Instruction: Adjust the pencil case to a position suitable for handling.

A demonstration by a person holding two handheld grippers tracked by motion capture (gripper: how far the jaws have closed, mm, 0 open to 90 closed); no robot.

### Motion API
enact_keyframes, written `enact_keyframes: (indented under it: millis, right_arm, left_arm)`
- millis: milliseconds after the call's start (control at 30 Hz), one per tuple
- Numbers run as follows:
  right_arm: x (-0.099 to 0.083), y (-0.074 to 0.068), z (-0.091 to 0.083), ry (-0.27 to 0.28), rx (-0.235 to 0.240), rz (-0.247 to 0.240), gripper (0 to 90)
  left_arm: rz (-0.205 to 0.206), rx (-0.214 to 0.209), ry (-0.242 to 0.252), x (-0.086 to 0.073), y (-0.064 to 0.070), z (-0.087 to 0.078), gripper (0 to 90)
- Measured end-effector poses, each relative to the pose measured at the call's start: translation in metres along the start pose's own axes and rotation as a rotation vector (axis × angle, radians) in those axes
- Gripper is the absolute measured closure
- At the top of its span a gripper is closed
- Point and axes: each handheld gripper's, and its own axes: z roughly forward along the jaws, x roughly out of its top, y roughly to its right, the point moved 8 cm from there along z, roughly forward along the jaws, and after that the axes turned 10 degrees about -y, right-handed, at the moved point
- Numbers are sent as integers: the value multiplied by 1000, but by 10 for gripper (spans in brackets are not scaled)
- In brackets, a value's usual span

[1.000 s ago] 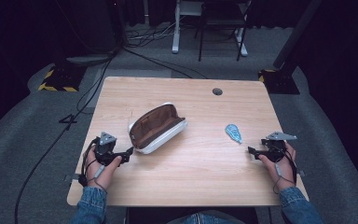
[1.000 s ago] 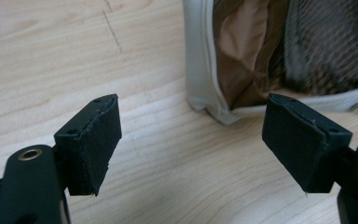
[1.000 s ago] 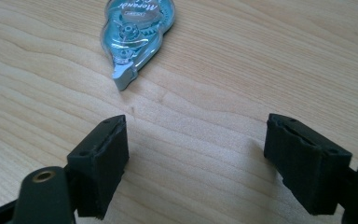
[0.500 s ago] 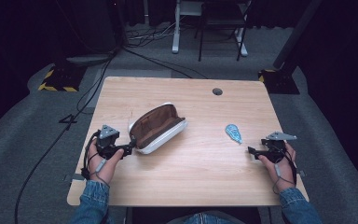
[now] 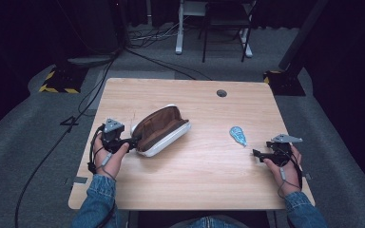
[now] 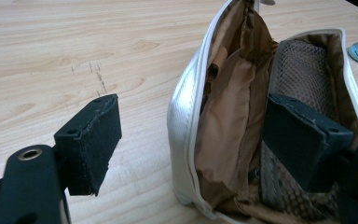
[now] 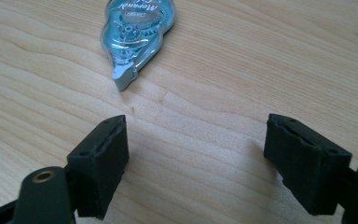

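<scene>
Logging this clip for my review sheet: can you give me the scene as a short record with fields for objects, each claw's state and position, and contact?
surface: wooden table
pouch: white pouch with brown lining, open, lying left of centre
tape: blue correction tape, flat on the table right of centre
left claw: open, one jaw outside the pouch wall, the other inside the opening
right claw: open, holding nothing, just short of the tape
contact: whether the left jaws touch the pouch wall cannot be told; tape untouched

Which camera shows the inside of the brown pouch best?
The left gripper view: the pouch is close up, so its brown lining and mesh pocket show clearly. The high view shows the whole pouch lying open on the table, but small. The right gripper view looks at a blue tape dispenser.
</scene>
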Motion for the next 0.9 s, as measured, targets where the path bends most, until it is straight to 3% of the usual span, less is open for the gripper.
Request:
enact_keyframes:
  millis: [500,833,900]
  right_arm:
    - [0,0,0,0,0,0,219]
    - [0,0,0,0,0,0,219]
    - [0,0,0,0,0,0,219]
  left_arm:
    - [23,-53,-24,4,-12,27,309]
    - [44,-101,-73,3,-8,45,394]
    - [45,-116,-85,4,-6,49,448]
